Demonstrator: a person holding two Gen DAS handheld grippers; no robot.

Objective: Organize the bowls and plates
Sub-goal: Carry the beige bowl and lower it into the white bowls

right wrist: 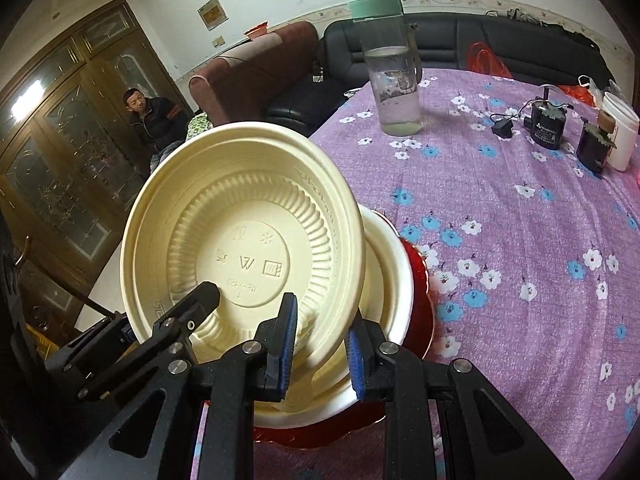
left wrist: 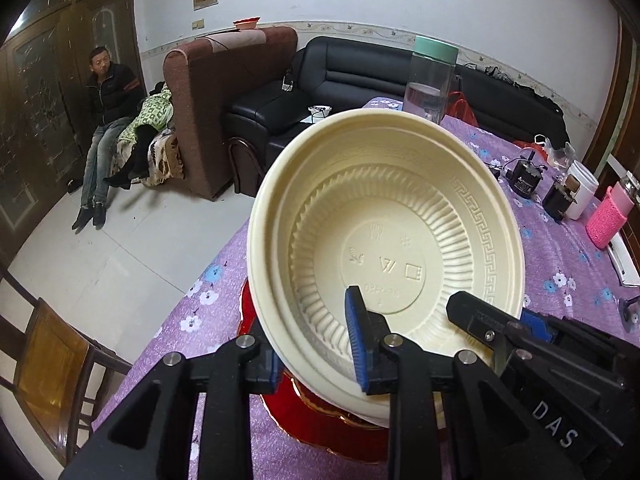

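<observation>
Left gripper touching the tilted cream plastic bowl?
Touching. Left wrist view: left gripper straddles the tilted cream plastic bowl's near rim, one blue pad inside, the other outside.

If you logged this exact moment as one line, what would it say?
left gripper: shut on cream bowl rim | right gripper: also clamps that rim | bowl tilted above stacked bowl on red plate

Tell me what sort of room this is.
Most likely a home living room that doubles as a dining area: a black leather sofa, a brown armchair, and a table under a purple floral tablecloth.
</observation>
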